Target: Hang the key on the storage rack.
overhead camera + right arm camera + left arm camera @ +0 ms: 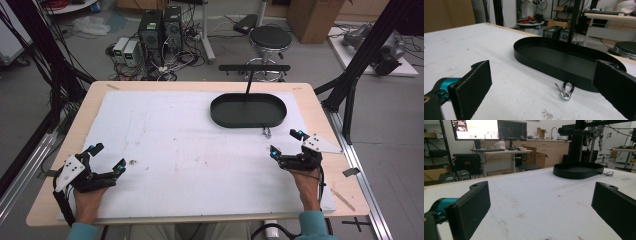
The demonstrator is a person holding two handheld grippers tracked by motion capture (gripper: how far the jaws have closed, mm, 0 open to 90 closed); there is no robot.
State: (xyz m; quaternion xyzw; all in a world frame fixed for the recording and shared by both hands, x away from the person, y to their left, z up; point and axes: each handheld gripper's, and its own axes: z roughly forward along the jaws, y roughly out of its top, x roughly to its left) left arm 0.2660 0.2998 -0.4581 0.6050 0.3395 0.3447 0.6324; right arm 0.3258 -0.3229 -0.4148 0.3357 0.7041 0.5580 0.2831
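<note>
high view: both hand-held grippers, left (107,159) and right (286,143), rest wide open, empty, on white-covered surface (175,145) | left gripper view: shallow black oval metal tray (578,170) far ahead | right gripper view: small silver metal clip (566,91) just beside tray; likely start, next reach and close on clip

A wooden table (320,107) carries a white sheet (175,150) marked with small brownish stains. On the sheet's far right sits a black oval tray (248,111), and a small metal clip (566,91) lies just beside its near wall. Beyond the table stand a round black stool (270,37), two computer towers (160,27) among tangled cables, and a cardboard box (312,17).
</note>
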